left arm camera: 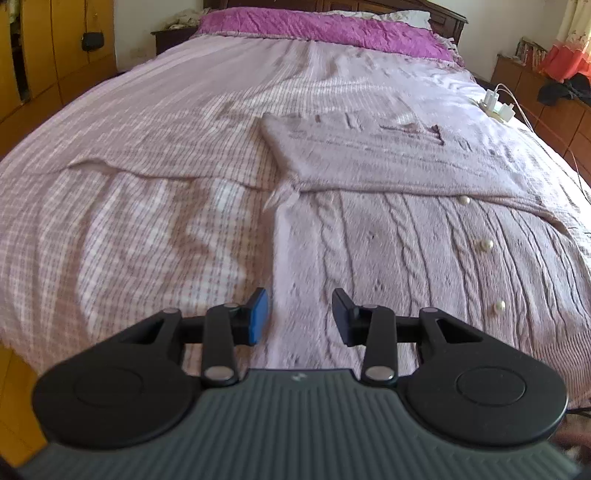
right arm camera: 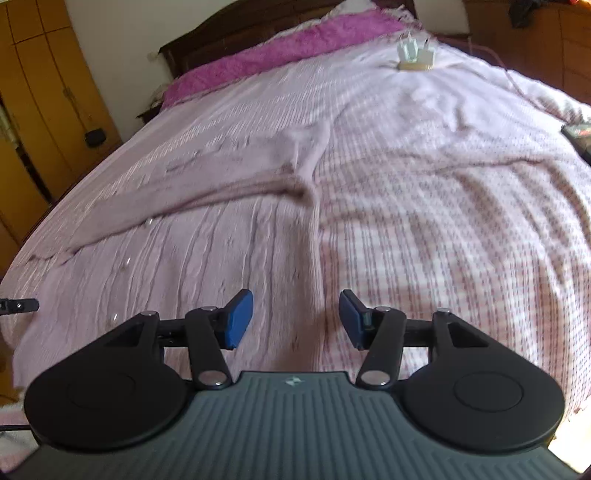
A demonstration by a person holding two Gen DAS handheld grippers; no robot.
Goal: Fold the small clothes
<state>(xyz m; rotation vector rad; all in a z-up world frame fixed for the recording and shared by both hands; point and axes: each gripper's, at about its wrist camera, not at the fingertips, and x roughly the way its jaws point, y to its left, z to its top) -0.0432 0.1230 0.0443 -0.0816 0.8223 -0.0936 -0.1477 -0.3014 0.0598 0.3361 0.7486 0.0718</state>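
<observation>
A pale pink cable-knit cardigan point(left arm camera: 424, 251) with pearl buttons point(left arm camera: 485, 244) lies flat on the bed, its sleeves folded across the upper part point(left arm camera: 369, 155). My left gripper point(left arm camera: 300, 317) is open and empty, hovering just above the cardigan's lower left edge. In the right wrist view the same cardigan point(right arm camera: 207, 254) lies left of centre, with a folded sleeve point(right arm camera: 221, 181) across it. My right gripper point(right arm camera: 296, 319) is open and empty above the cardigan's lower right edge.
The bed has a pink checked cover point(left arm camera: 129, 221) and a magenta blanket point(left arm camera: 317, 26) at the head. A power strip with white chargers point(left arm camera: 496, 105) and cables lies near the bed's right edge. Yellow wardrobes point(left arm camera: 37, 55) stand left, wooden drawers point(left arm camera: 554, 110) right.
</observation>
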